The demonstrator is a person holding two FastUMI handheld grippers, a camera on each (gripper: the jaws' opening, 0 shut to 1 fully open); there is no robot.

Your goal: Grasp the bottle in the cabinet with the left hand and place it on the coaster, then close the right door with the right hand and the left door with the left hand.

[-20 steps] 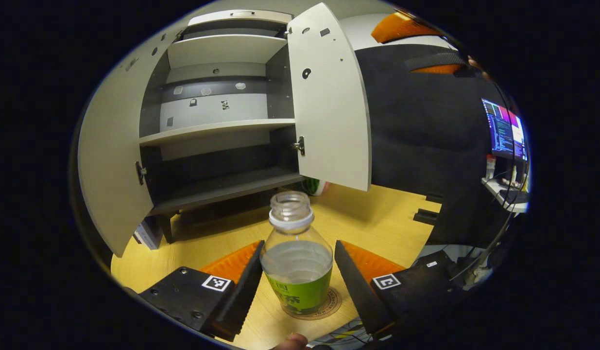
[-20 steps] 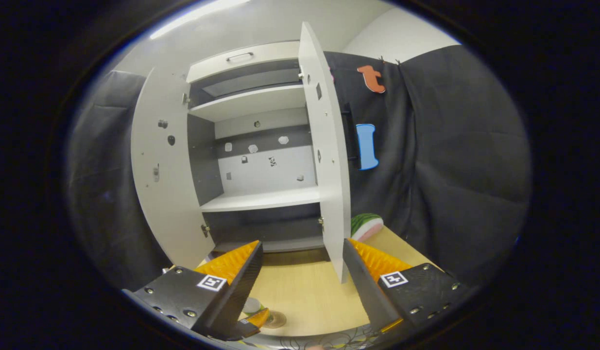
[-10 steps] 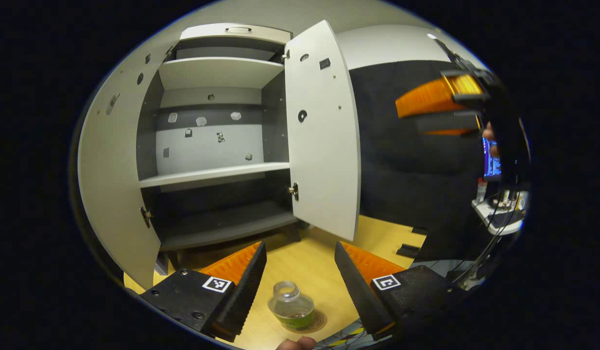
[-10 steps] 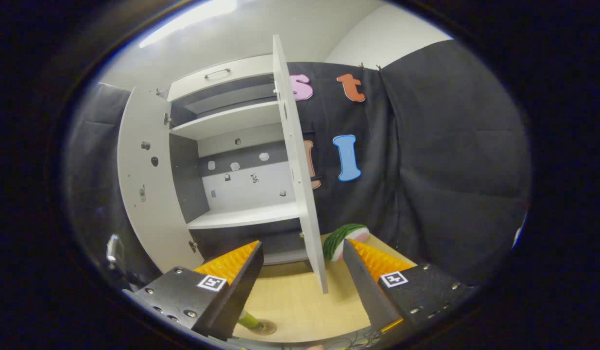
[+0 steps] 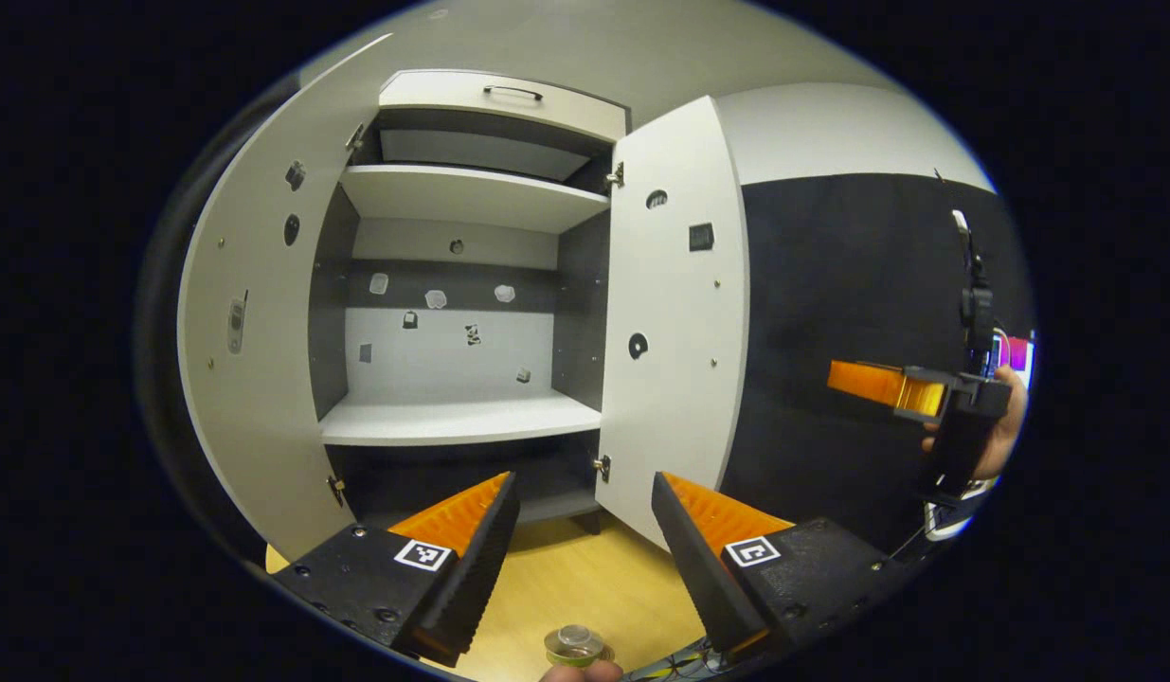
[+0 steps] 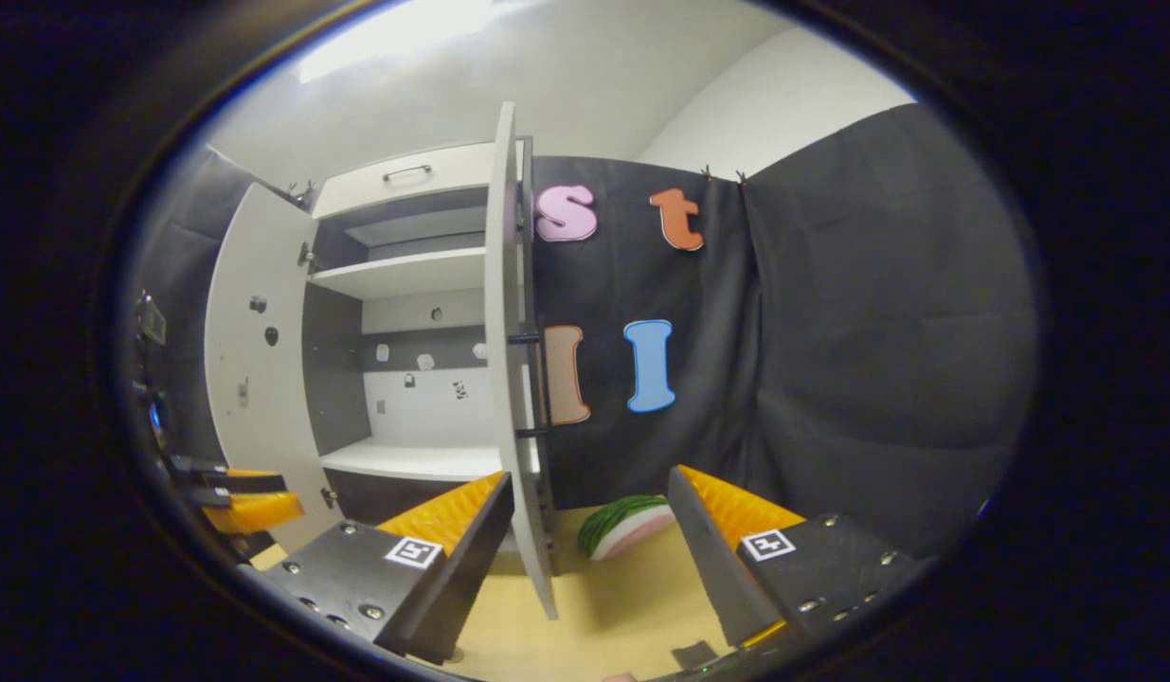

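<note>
The clear bottle [image 5: 573, 644] with a green label stands uncapped on the wooden table, low between and below the fingers of my left gripper [image 5: 585, 483], which is open and well above it. A sliver of the coaster [image 5: 607, 653] shows beside the bottle's base. The white cabinet [image 5: 452, 417] has its left door [image 5: 253, 360] and right door [image 5: 675, 332] open. My right gripper [image 6: 589, 475] is open and empty, facing the right door's edge [image 6: 509, 379] and its dark handle [image 6: 530, 384]. From the left gripper view the right gripper [image 5: 888, 388] hangs right of that door.
A watermelon-slice toy [image 6: 627, 526] lies on the table [image 6: 622, 606] behind the right door. A hand [image 5: 1003, 436] holds the right gripper, with a lit screen behind it. The left gripper [image 6: 234, 497] appears at the far left of the right gripper view.
The left gripper has lifted up and back from the bottle, which stays on the coaster. The right gripper has swung right, to the outer side of the right door.
</note>
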